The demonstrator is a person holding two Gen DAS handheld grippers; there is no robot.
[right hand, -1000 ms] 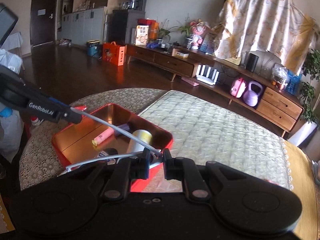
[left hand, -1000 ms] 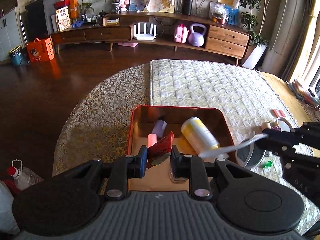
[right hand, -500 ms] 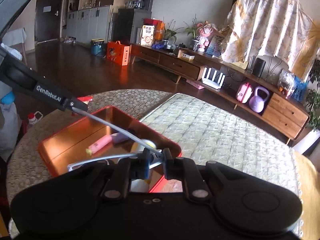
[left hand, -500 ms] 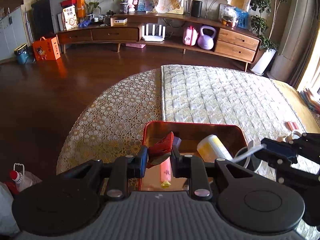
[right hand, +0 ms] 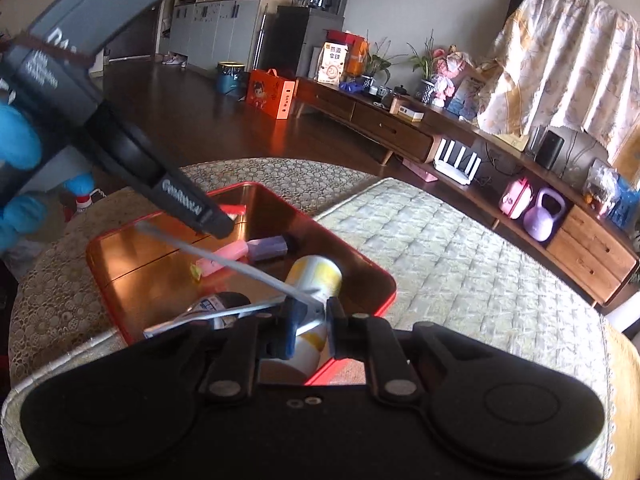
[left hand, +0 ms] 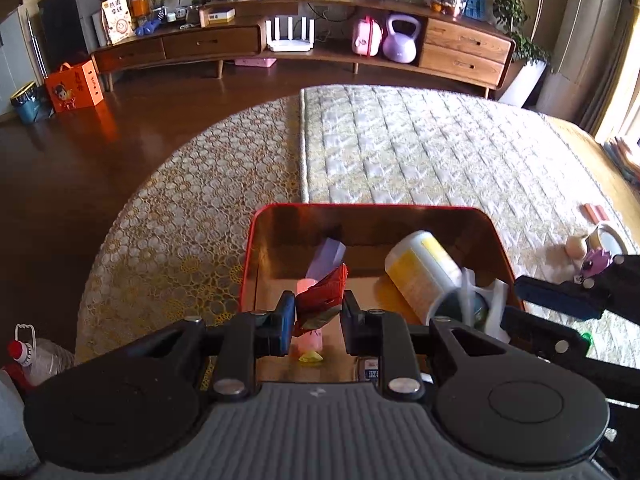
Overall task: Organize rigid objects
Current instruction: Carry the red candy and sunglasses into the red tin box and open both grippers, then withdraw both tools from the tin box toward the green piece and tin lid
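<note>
A red tin tray [left hand: 256, 248] [right hand: 372, 276] sits on the round table. In it lie a yellow-and-white bottle [left hand: 424, 268] [right hand: 316, 276], a pink and purple marker [left hand: 326, 258] [right hand: 248, 252] and a small dark-capped bottle [right hand: 224, 304]. My left gripper [left hand: 316, 314] is shut on a red foil packet [left hand: 324, 296] and holds it over the tray's near side. My right gripper [right hand: 310, 322] is shut on a thin white bent plastic piece [right hand: 248, 268] [left hand: 466, 292] above the tray's right part.
A quilted mat [left hand: 440, 152] covers the table's right half over a lace cloth [left hand: 180, 208]. Small items, a tape roll [left hand: 608, 240] and a pink piece [left hand: 594, 212], lie at the right. A long wooden sideboard [left hand: 320, 40] stands beyond the dark floor.
Both grippers have moved in over the tray, keeping their loads. The right gripper has come closer to the tray and the white piece now hangs over the yellow bottle.
</note>
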